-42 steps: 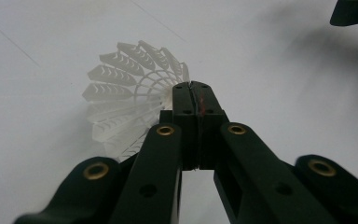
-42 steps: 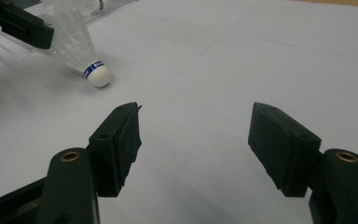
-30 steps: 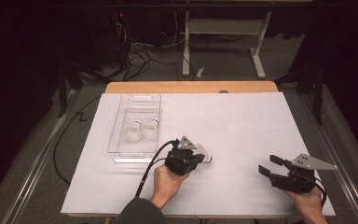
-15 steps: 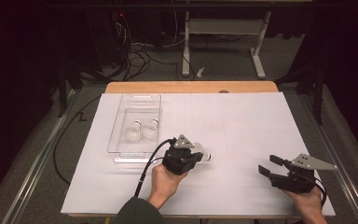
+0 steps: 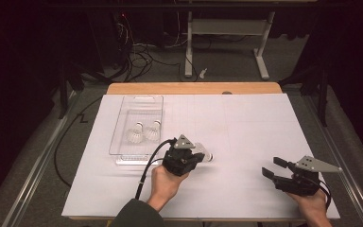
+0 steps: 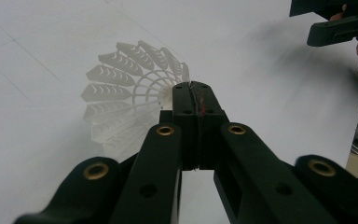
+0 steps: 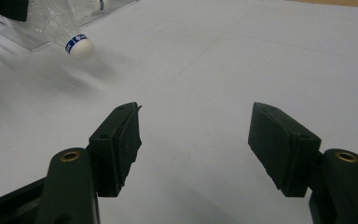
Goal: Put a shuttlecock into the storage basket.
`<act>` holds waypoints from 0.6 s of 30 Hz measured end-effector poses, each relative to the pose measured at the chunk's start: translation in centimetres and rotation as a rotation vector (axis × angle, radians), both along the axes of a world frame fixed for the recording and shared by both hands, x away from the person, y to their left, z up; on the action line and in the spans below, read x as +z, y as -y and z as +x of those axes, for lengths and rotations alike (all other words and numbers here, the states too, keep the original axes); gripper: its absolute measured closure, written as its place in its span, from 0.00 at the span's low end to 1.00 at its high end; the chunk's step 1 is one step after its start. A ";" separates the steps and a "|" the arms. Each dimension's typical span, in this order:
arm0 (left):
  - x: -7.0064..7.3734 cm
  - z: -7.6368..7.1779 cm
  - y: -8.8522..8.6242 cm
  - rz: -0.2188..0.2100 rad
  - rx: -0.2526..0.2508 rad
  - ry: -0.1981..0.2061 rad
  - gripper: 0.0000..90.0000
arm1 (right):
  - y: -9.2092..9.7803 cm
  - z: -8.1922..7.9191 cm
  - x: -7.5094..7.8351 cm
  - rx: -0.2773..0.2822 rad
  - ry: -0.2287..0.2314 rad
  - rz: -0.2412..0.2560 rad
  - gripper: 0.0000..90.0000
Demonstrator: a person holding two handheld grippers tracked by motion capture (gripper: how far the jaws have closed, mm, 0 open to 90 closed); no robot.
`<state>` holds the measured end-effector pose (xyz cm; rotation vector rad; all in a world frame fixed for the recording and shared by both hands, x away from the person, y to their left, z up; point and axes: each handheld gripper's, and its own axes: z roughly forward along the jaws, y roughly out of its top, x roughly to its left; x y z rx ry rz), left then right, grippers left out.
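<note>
My left gripper (image 5: pixel 199 156) is pinched shut on the edge of a shuttlecock's (image 6: pixel 130 88) skirt, holding it just above the white table (image 5: pixel 246 123), near the clear tray (image 5: pixel 123 124). Two more shuttlecocks (image 5: pixel 142 133) already lie in that tray. My right gripper (image 5: pixel 275 171) rests well apart, jaws spread, holding nothing.

Risks, as I judge them:
- The grip is on thin plastic lattice only; a quick swing could let it slip out.
- Squeezing harder may crease the skirt.
- A low carry could catch the tray's near wall and knock the shuttlecock loose.
</note>
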<state>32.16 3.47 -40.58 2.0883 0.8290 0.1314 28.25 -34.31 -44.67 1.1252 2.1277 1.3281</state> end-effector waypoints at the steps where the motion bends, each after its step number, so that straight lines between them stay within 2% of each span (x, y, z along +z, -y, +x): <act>1: 0.0 0.0 0.0 -0.001 0.000 -0.001 1.00 | 0.0 0.0 0.0 0.000 0.000 0.000 0.38; 18: 0.7 0.0 -0.9 -0.010 0.018 0.010 1.00 | 0.0 0.0 0.0 0.000 -0.002 -0.002 0.38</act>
